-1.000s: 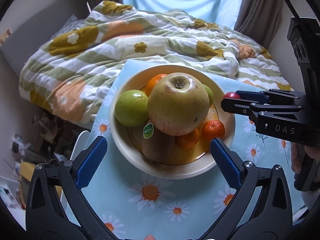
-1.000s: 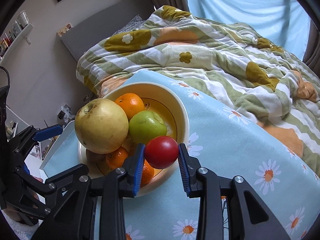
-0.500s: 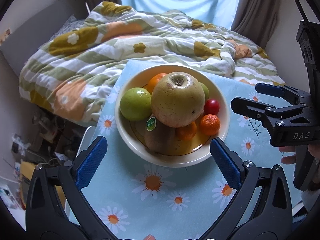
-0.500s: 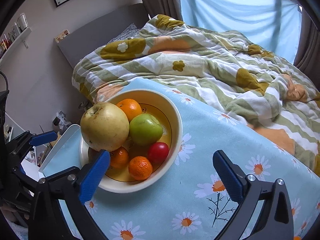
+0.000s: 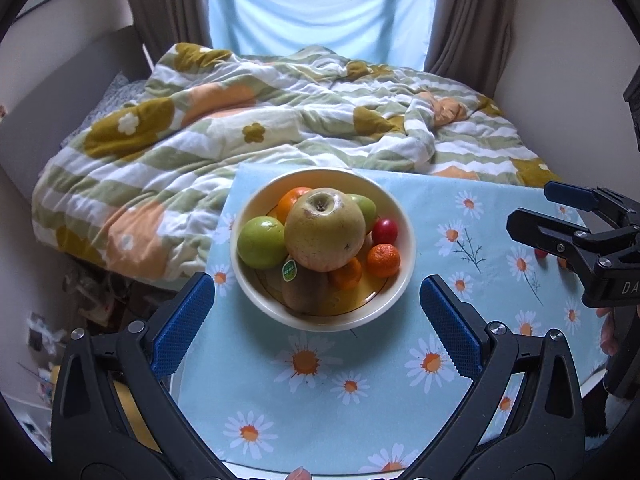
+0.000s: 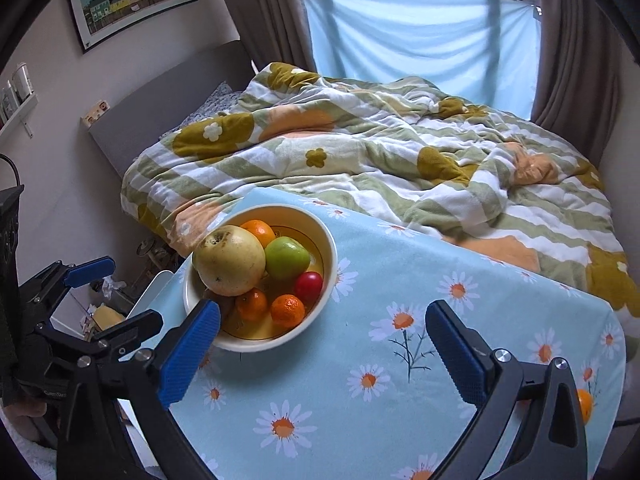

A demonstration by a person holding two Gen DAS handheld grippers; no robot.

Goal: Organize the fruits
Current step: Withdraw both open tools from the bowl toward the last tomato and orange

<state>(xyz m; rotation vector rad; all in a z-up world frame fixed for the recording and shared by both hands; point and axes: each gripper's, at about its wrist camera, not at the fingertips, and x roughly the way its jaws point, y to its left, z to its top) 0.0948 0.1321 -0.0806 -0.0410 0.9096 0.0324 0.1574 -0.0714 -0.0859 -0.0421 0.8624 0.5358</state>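
A cream bowl (image 5: 404, 268) (image 6: 330, 254) stands on the daisy-print table (image 5: 360, 392). It holds a big yellow apple (image 5: 325, 229) (image 6: 229, 261), green apples (image 5: 261, 242) (image 6: 286, 258), oranges, small tangerines (image 5: 383, 260) (image 6: 287, 311) and a small red fruit (image 5: 385, 231) (image 6: 308, 285). My left gripper (image 5: 318, 320) is open and empty, just in front of the bowl. My right gripper (image 6: 322, 352) is open and empty, pulled back to the right of the bowl; it also shows in the left wrist view (image 5: 576, 236).
A small red fruit (image 5: 541, 253) and an orange one (image 6: 584, 405) lie on the table's right side, partly hidden by the right gripper. A bed with a flowered quilt (image 5: 280, 120) lies beyond the table. Clutter sits on the floor at left (image 5: 88, 292).
My right gripper opened and let the red fruit go into the bowl, then drew back to the right. My left gripper also backed away from the bowl.
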